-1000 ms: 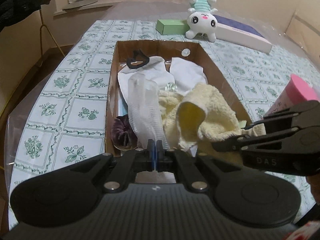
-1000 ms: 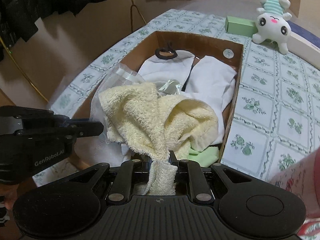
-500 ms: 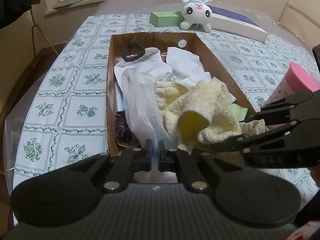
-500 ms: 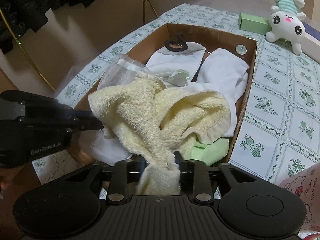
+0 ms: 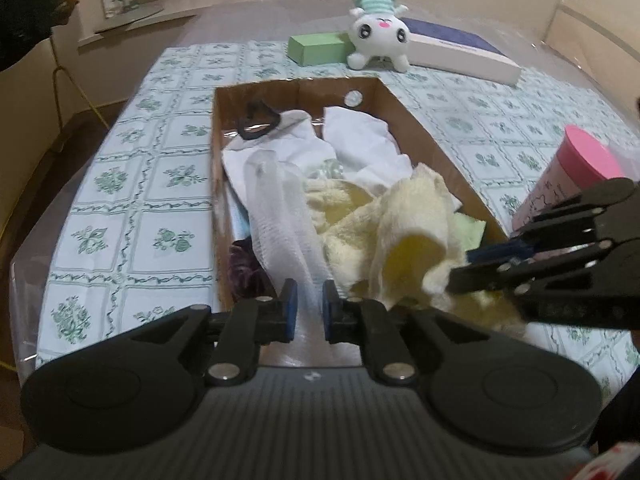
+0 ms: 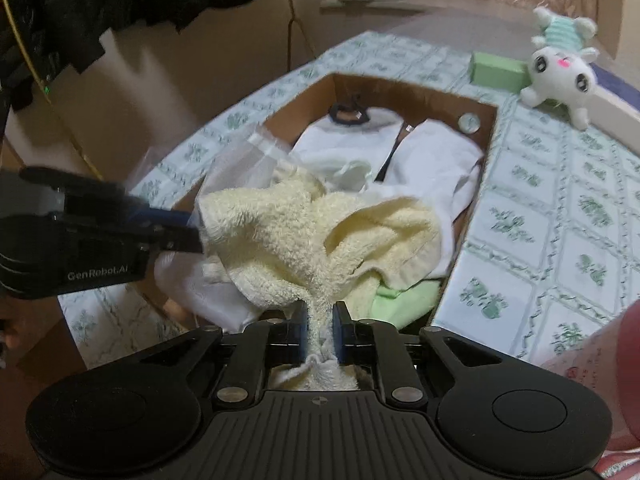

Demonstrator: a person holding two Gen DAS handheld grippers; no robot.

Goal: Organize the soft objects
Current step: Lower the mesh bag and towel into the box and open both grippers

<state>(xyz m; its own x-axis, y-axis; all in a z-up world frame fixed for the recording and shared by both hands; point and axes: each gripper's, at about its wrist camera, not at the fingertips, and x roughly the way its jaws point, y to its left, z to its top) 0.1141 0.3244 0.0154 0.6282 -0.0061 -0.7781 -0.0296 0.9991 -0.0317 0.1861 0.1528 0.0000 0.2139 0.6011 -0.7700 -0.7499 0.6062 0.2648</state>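
Both tools work one step at the near end of the cardboard box (image 5: 432, 148). The right gripper (image 6: 320, 320) is closing on the yellow towel (image 6: 304, 236). The left gripper (image 5: 306, 304) is opening around the white mesh cloth (image 5: 280, 216), its hold seemingly gone. Next – lift the towel clear for folding.

The left gripper (image 5: 306, 306) is opening its jaws, with the white mesh cloth (image 5: 280, 216) between them, where they were pinched shut. The right gripper (image 6: 320, 330) is closing again on the yellow towel (image 6: 320, 232), after briefly loosening.
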